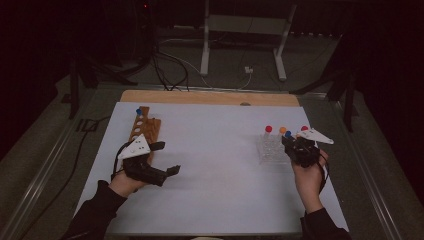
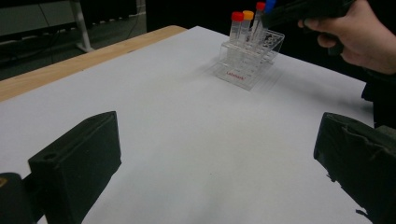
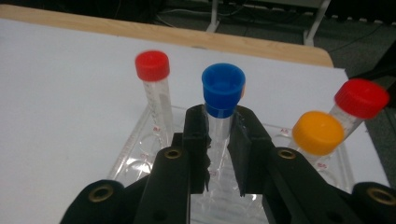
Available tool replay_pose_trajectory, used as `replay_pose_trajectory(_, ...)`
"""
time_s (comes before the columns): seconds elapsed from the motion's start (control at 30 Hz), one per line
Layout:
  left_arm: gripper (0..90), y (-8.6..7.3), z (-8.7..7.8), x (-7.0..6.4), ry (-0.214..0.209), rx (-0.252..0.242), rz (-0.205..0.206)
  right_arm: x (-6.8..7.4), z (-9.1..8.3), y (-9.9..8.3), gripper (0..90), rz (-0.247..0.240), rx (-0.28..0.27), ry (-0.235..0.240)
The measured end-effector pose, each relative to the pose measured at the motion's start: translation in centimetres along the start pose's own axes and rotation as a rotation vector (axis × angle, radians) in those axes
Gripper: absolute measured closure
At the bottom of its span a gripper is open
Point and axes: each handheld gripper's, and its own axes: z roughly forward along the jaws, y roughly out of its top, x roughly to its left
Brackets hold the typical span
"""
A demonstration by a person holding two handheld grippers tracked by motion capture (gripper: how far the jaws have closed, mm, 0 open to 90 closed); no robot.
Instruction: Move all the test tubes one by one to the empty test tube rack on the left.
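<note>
Blue-capped tube [image 3: 222, 100] is clamped just below its cap between the jaws of the right gripper [image 3: 218, 140], seated in or just above the clear rack [image 3: 140, 154] near the right edge of the white surface [image 1: 215, 150]; whether it has cleared its well can't be told. Beside it in the rack are seen a red-capped tube [image 3: 154, 84], an orange-capped tube [image 3: 317, 135] and a 2nd red-capped tube [image 3: 359, 100]. Left gripper [image 2: 215, 154] is held w/ jaws wide apart over bare surface, near the wooden rack [image 1: 142, 127] at the left edge, where one blue cap [image 1: 138, 111] is already seated. Step judged: tube pickup for transfer btwn racks. Next move calls for a straight vertical lift, so neighbours aren't knocked, then carry across to a free hole in the wooden rack.
</note>
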Motion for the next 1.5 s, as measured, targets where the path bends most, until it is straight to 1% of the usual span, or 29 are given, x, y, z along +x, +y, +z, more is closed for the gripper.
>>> replay_pose_trajectory(0.17, 1.6, 0.1, -0.1, -0.1, -0.003, -0.003, 0.004, 0.6, -1.4, 0.7, 76.9, -0.036, -0.042, -0.018)
replay_pose_trajectory(0.2, 1.6, 0.2, -0.1, -0.1, -0.004, -0.004, 0.005, 0.8, -2.0, 1.0, 76.9, -0.049, -0.059, -0.012)
replay_pose_trajectory(0.23, 1.6, 0.2, -0.1, -0.1, -0.004, -0.005, 0.004, 0.8, -2.0, 1.0, 77.0, -0.049, -0.059, -0.012)
replay_pose_trajectory(0.27, 1.6, 0.3, -0.1, -0.2, -0.007, -0.006, 0.006, 0.9, -2.2, 1.2, 77.0, -0.034, -0.065, 0.017)
replay_pose_trajectory(0.3, 1.6, 0.3, -0.1, -0.2, -0.007, -0.007, 0.009, 1.2, -2.4, 1.3, 77.0, -0.037, -0.067, 0.027)
replay_pose_trajectory(0.33, 1.6, 0.4, -0.1, -0.3, -0.008, -0.007, 0.012, 1.8, -2.6, 1.5, 77.0, -0.049, -0.07, 0.058)
replay_pose_trajectory(0.4, 1.6, 0.4, 0.0, -0.4, -0.014, -0.007, 0.013, 2.7, -2.8, 1.6, 77.0, -0.07, -0.072, 0.08)
replay_pose_trajectory(0.43, 1.6, 0.5, 0.0, -0.5, -0.016, -0.006, 0.016, 2.7, -2.8, 1.6, 77.0, -0.07, -0.072, 0.08)
replay_pose_trajectory(0.53, 1.6, 0.6, 0.1, -0.7, -0.022, -0.009, 0.019, 4.2, -3.1, 1.8, 77.0, -0.097, -0.073, 0.137)
replay_pose_trajectory(0.57, 1.6, 0.7, 0.1, -0.8, -0.028, -0.012, 0.018, 4.6, -3.1, 1.8, 77.0, -0.104, -0.075, 0.15)
replay_pose_trajectory(0.6, 1.6, 0.7, 0.1, -0.8, -0.03, -0.012, 0.021, 4.6, -3.1, 1.8, 77.0, -0.104, -0.075, 0.15)
replay_pose_trajectory(0.63, 1.6, 0.8, 0.2, -0.9, -0.033, -0.013, 0.022, 5.4, -3.2, 1.8, 77.0, -0.121, -0.07, 0.181)
replay_pose_trajectory(0.67, 1.6, 0.8, 0.2, -1.0, -0.038, -0.013, 0.023, 5.8, -3.2, 1.7, 77.0, -0.126, -0.069, 0.192)
replay_pose_trajectory(0.7, 1.6, 0.9, 0.3, -1.1, -0.041, -0.012, 0.024, 5.8, -3.2, 1.7, 77.0, -0.126, -0.069, 0.192)
replay_pose_trajectory(0.73, 1.6, 1.0, 0.3, -1.2, -0.045, -0.012, 0.028, 6.2, -3.3, 1.7, 77.0, -0.133, -0.066, 0.207)
replay_pose_trajectory(0.77, 1.7, 1.1, 0.4, -1.3, -0.047, -0.013, 0.03, 7.0, -3.2, 1.6, 77.0, -0.145, -0.062, 0.237)
replay_pose_trajectory(0.8, 1.7, 1.2, 0.4, -1.4, -0.051, -0.013, 0.032, 7.0, -3.2, 1.6, 77.0, -0.145, -0.062, 0.237)
replay_pose_trajectory(0.87, 1.7, 1.3, 0.5, -1.7, -0.059, -0.014, 0.037, 7.8, -3.2, 1.5, 77.0, -0.162, -0.051, 0.266)
replay_pose_trajectory(0.97, 1.7, 1.6, 0.8, -1.9, -0.082, -0.026, 0.024, 9.1, -2.9, 1.0, 77.0, -0.178, -0.035, 0.31)
replay_pose_trajectory(1.0, 1.7, 1.7, 0.9, -2.1, -0.087, -0.026, 0.028, 9.5, -2.8, 0.8, 77.0, -0.188, -0.028, 0.322)
replay_pose_trajectory(1.03, 1.7, 1.8, 1.1, -2.2, -0.093, -0.026, 0.032, 10.5, -2.6, 0.4, 77.0, -0.199, -0.01, 0.354)
replay_pose_trajectory(1.07, 1.7, 1.9, 1.2, -2.4, -0.097, -0.027, 0.033, 10.5, -2.6, 0.4, 77.0, -0.199, -0.01, 0.354)
replay_pose_trajectory(1.17, 1.7, 2.1, 1.6, -2.9, -0.112, -0.026, 0.042, 11.8, -2.3, -0.1, 77.0, -0.227, 0.014, 0.393)
replay_pose_trajectory(1.2, 2.0, 2.2, 1.7, -3.0, -0.116, -0.024, 0.045, 12.7, -2.2, -0.4, 77.0, -0.247, 0.025, 0.415)
replay_pose_trajectory(1.23, 2.0, 2.3, 1.9, -3.1, -0.122, -0.024, 0.049, 12.7, -2.2, -0.4, 77.0, -0.247, 0.025, 0.415)
replay_pose_trajectory(1.27, 2.2, 2.4, 2.0, -3.2, -0.127, -0.023, 0.049, 13.4, -2.2, -0.6, 77.0, -0.262, 0.03, 0.438)
replay_pose_trajectory(1.3, 2.2, 2.5, 2.2, -3.3, -0.134, -0.022, 0.053, 13.4, -2.2, -0.6, 77.0, -0.262, 0.03, 0.438)
replay_pose_trajectory(1.4, 5.4, 2.8, 2.7, -3.6, -0.149, -0.025, 0.056, 14.3, -2.4, -0.6, 77.0, -0.279, 0.031, 0.473)
replay_pose_trajectory(1.5, 6.8, 3.0, 3.3, -4.0, -0.165, -0.023, 0.062, 14.6, -2.5, -0.7, 77.0, -0.284, 0.031, 0.488)
